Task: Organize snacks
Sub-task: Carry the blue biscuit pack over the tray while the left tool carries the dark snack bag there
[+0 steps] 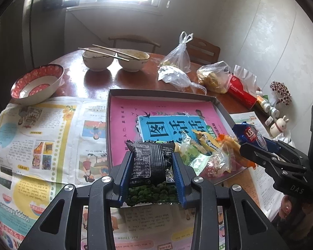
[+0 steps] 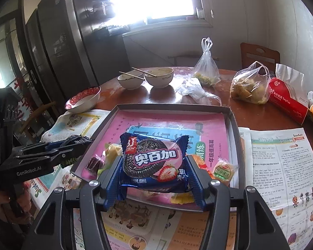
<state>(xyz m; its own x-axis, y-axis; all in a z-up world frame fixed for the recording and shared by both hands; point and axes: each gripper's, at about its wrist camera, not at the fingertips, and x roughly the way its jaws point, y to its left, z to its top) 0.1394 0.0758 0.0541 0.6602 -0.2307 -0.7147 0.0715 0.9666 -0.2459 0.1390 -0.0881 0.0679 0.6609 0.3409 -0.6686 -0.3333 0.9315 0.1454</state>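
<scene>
My left gripper [image 1: 153,158] is shut on a black-and-green pea snack packet [image 1: 151,173] and holds it over the near-left corner of the grey tray [image 1: 156,92]. My right gripper [image 2: 154,164] is shut on a blue cookie packet [image 2: 153,162] above the tray's [image 2: 233,129] near edge. The right gripper with the blue packet [image 1: 250,134] also shows at the right of the left wrist view. The left gripper [image 2: 81,143] shows at the left of the right wrist view. Several small wrapped snacks [image 1: 206,154] lie in the tray's near part, on its pink liner.
Newspaper sheets [image 1: 41,137] cover the table around the tray. Two used bowls with chopsticks [image 1: 114,59], a red-patterned bowl [image 1: 37,83], plastic bags of food [image 1: 177,62], a red tissue pack [image 1: 242,89] and small bottles and figurines [image 1: 275,114] stand behind and to the right.
</scene>
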